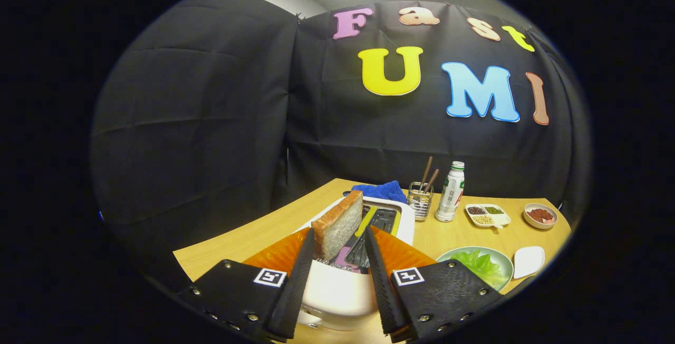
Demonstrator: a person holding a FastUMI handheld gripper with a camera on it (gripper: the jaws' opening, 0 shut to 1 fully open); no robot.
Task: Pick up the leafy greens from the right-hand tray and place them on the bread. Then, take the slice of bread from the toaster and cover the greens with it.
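Between spread fingers (337, 249): bread slice (338, 225), toaster (364, 259).

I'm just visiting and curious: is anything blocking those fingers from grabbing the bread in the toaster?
Nothing visible. The bread sticks up from the toaster, between the open fingers and nearer one of them, with no other thing in the gap.

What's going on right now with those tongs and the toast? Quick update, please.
Tongs open, straddling the toaster. Bread slice between the fingers, leaning on the left one, ungripped. Greens sit on the green plate. Nothing blocking.
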